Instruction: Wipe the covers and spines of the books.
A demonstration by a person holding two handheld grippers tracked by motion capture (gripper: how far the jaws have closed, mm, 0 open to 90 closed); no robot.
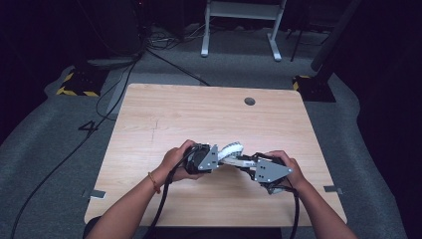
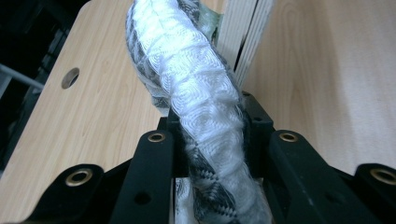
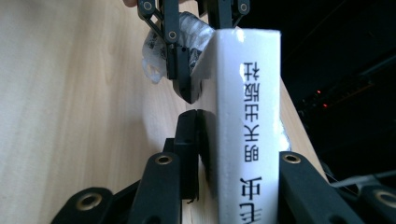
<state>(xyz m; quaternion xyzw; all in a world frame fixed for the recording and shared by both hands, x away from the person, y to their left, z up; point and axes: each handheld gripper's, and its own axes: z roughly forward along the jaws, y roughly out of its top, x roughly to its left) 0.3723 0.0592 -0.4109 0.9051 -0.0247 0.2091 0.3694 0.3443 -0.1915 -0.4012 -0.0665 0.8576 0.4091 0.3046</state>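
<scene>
My left gripper is shut on a rolled white cloth with a grey pattern. In the left gripper view the cloth runs up between the black jaws of this gripper, with the page edges of a book just behind it. My right gripper is shut on that book. In the right gripper view its white spine with printed characters stands between the jaws of this gripper. Right beyond it, the left gripper pinches the cloth against the book's far end.
Both hands meet over the front middle of the wooden table. A round cable hole sits near its far edge. Cables trail over the grey floor at the left, and a white desk frame stands behind.
</scene>
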